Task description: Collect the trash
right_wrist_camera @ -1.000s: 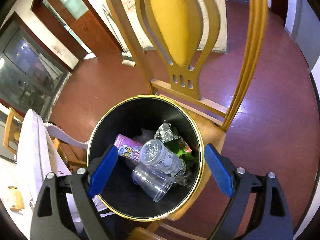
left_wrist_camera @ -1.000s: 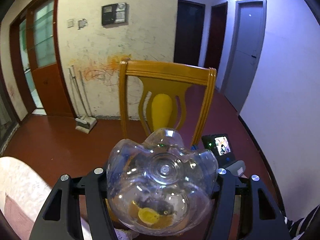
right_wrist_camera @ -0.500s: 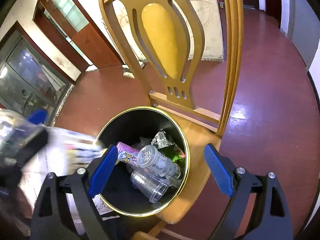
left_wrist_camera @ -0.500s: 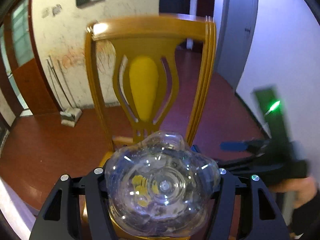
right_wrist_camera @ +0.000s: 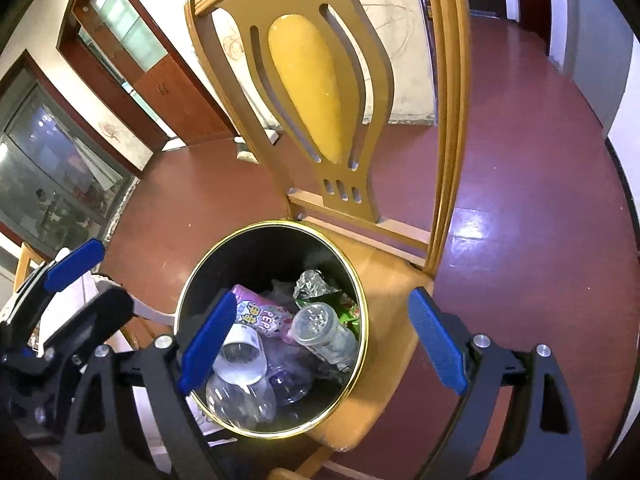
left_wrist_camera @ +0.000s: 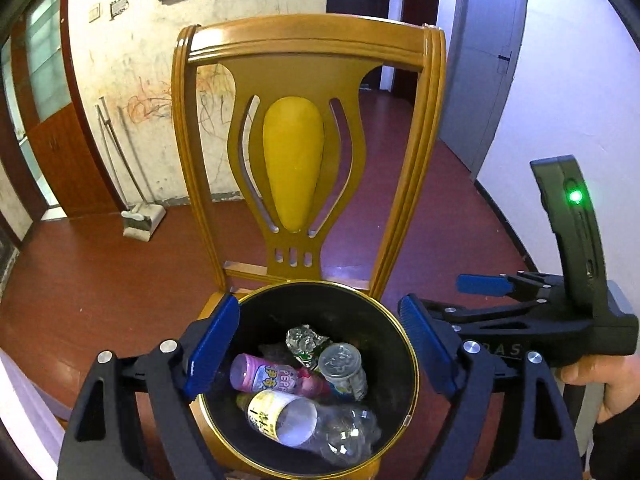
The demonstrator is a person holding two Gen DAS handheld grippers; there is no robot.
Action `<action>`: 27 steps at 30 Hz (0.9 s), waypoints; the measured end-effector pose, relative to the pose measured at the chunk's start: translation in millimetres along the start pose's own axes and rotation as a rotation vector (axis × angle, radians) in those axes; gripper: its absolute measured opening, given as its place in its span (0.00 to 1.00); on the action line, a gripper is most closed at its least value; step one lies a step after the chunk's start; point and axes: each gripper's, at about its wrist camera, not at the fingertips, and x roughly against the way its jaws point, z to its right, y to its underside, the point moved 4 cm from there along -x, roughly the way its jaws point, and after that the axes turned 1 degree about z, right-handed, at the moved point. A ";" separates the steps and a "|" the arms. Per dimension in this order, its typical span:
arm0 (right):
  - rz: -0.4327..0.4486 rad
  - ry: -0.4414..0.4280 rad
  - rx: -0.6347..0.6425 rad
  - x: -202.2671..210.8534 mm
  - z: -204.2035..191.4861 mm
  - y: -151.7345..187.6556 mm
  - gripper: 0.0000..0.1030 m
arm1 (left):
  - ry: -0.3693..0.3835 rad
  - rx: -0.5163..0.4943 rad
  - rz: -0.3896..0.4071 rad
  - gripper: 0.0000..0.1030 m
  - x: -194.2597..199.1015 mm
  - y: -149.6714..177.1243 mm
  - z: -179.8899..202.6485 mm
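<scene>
A black bin with a gold rim (left_wrist_camera: 308, 282) stands on the seat of a yellow wooden chair (right_wrist_camera: 392, 280). My left gripper (left_wrist_camera: 320, 346) hovers over the bin, its jaws opening with nothing between them. Below it a clear plastic bottle with a white label (left_wrist_camera: 304, 420) lies in the bin on a pink bottle (left_wrist_camera: 264, 374), a clear cup (left_wrist_camera: 344, 364) and crumpled foil (left_wrist_camera: 302, 338). My right gripper (right_wrist_camera: 322, 342) hangs open and empty over the same bin rim (right_wrist_camera: 280, 222), where the clear bottle (right_wrist_camera: 240, 360) also shows. The left gripper's blue-padded fingers (right_wrist_camera: 74, 260) show at the left.
The chair back (left_wrist_camera: 296, 168) rises just behind the bin. A hand (left_wrist_camera: 600, 376) holds the right gripper's handle at the right. A dustpan and broom (left_wrist_camera: 142, 220) lean on the scribbled wall. Red-brown floor (right_wrist_camera: 520, 168) surrounds the chair, with doors beyond.
The clear bottle has left my left gripper's jaws and now lies in the bin. The left gripper sank toward the bin and its jaws widened. The right gripper barely moved.
</scene>
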 end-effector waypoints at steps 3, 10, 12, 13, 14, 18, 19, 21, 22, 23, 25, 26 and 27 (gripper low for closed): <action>-0.001 0.005 0.003 -0.6 -1.5 0.9 0.86 | 0.001 0.010 0.015 0.79 7.2 -0.4 -1.0; 0.002 0.039 0.018 3.5 -9.3 2.4 0.88 | 0.005 0.031 0.046 0.79 29.0 0.9 -5.1; 0.008 0.059 0.030 5.8 -13.6 2.8 0.89 | 0.003 0.041 0.054 0.79 37.4 4.0 -8.8; 0.010 0.070 0.037 6.5 -16.1 2.9 0.89 | 0.001 0.047 0.055 0.79 40.3 4.4 -11.3; 0.012 0.086 0.046 7.2 -19.6 3.3 0.89 | 0.000 0.058 0.060 0.79 45.0 6.3 -14.7; 0.007 0.133 0.068 9.3 -36.8 5.9 0.94 | -0.039 0.093 0.079 0.81 66.8 16.5 -32.8; 0.004 0.143 0.076 10.3 -43.8 7.1 0.95 | -0.050 0.101 0.080 0.82 71.6 19.5 -37.8; -0.002 0.141 0.098 12.8 -57.3 10.1 0.95 | -0.075 0.133 0.079 0.85 82.5 28.0 -51.2; 0.001 0.145 0.117 15.2 -66.1 12.5 0.95 | -0.089 0.157 0.075 0.88 89.3 34.1 -59.7; 0.009 0.150 0.138 17.9 -75.2 14.9 0.95 | -0.103 0.179 0.073 0.95 95.6 39.6 -67.5; 0.017 0.155 0.179 22.3 -93.8 19.7 0.95 | -0.136 0.219 0.078 0.94 110.2 51.2 -83.2; 0.017 0.154 0.193 23.1 -101.6 21.9 0.95 | -0.159 0.237 0.079 0.94 118.1 57.6 -91.8; 0.014 0.150 0.204 23.9 -109.1 24.1 0.95 | -0.174 0.252 0.081 0.94 123.6 62.0 -98.3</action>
